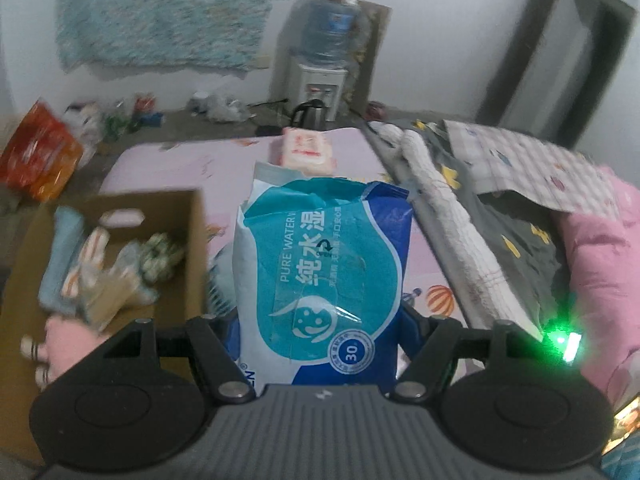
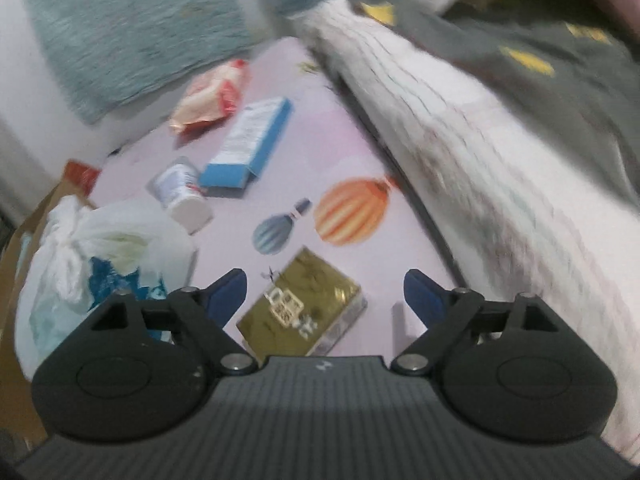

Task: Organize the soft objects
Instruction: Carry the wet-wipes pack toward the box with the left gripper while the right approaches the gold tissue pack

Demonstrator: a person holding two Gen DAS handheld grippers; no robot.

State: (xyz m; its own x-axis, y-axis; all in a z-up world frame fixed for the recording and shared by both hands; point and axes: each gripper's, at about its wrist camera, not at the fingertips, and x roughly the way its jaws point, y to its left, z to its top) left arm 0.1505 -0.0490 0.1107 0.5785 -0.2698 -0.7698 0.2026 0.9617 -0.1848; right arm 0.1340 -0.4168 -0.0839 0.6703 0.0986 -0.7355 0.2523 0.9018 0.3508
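Your light is flat, dim and cool, with soft shadows only, such as the faint one just right of the gold box point(image 2: 301, 309). In the left wrist view a green LED point(image 1: 563, 339) flares right of the wet-wipe pack point(image 1: 324, 276), whose film shows glare. Motion blur smears the bedding point(image 2: 480, 152) above the gold box, and fisheye bending darkens every corner.

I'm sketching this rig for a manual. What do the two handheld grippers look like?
Both match: the left gripper and right gripper have ribbed grey bodies bearing a small white logo, black round side discs, black linkage arms with silver pivot pins, and dark blue fingers. A green light glows beside the left one.
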